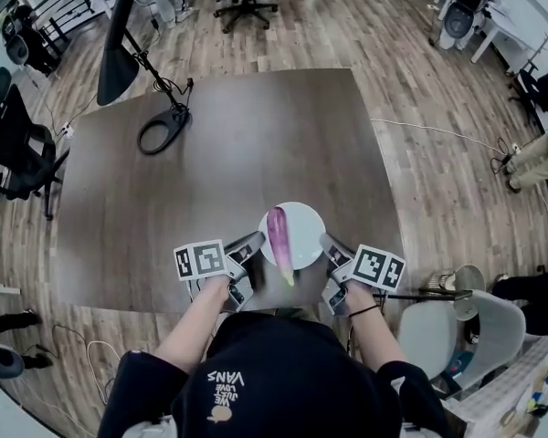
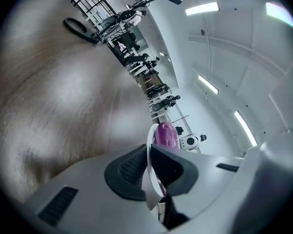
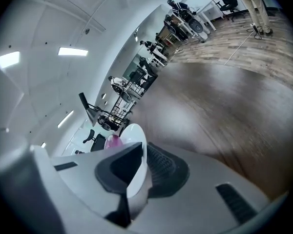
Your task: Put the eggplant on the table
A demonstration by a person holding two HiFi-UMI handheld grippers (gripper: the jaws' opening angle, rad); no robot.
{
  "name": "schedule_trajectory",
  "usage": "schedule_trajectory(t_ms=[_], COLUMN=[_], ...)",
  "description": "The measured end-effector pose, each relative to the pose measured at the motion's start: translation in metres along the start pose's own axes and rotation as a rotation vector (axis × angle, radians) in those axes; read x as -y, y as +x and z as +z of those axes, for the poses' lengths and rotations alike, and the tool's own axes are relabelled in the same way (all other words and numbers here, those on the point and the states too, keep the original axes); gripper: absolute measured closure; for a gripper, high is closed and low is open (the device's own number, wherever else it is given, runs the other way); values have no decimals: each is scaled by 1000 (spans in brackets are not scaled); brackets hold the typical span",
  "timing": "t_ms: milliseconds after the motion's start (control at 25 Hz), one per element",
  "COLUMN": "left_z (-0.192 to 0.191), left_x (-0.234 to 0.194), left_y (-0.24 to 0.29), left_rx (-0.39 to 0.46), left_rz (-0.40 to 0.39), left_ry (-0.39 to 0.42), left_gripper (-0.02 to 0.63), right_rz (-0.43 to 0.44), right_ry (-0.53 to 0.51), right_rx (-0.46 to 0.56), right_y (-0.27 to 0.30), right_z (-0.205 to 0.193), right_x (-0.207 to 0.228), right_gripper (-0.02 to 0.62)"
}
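A purple eggplant (image 1: 279, 237) with a green stem end lies on a white plate (image 1: 303, 217) over the near edge of the brown table (image 1: 210, 162). My left gripper (image 1: 253, 245) is shut on the plate's left rim, and my right gripper (image 1: 327, 245) is shut on its right rim. In the left gripper view the plate's rim (image 2: 149, 150) stands edge-on between the dark pads, with the eggplant (image 2: 165, 134) just beyond. In the right gripper view the plate (image 3: 136, 150) is likewise clamped, and a bit of the eggplant (image 3: 112, 141) shows behind it.
A black desk lamp (image 1: 128, 57) stands at the table's far left, its ring base (image 1: 163, 133) on the top. Office chairs (image 1: 9, 144) ring the table, and a white chair (image 1: 447, 322) stands at the near right. A cable (image 1: 438, 130) runs across the wooden floor.
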State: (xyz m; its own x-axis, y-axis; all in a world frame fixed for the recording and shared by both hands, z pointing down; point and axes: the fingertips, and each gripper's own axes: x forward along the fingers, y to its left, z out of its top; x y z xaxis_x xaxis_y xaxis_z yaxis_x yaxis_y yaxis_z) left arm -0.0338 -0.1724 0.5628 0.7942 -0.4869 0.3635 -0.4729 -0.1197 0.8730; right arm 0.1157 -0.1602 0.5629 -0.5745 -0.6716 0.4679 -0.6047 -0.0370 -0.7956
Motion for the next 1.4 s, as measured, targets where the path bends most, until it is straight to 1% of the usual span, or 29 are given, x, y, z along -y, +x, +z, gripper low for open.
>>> schedule_trajectory(t_ms=[360,840,1040,1240,1400], left_z=[25,42,48,51,51], left_x=[-8,-25,-36,-45,-52], left_y=[14,36,46,54,62], left_rx=[-2,-52,-75,-79,-90], left_rz=[23,41,51,61,76], left_ry=[1,29,58,48,50], left_gripper=[572,572,572,572,572], right_rz=[-8,-53,-78,-96,-119], right_ry=[18,45,26,22,-1], right_rx=[-10,1,-12,-12,-13], right_y=[24,47,58,67,72], right_z=[16,24,25,30,32], right_x=[3,20,28,35,42], right_gripper=[555,554,554,554,554])
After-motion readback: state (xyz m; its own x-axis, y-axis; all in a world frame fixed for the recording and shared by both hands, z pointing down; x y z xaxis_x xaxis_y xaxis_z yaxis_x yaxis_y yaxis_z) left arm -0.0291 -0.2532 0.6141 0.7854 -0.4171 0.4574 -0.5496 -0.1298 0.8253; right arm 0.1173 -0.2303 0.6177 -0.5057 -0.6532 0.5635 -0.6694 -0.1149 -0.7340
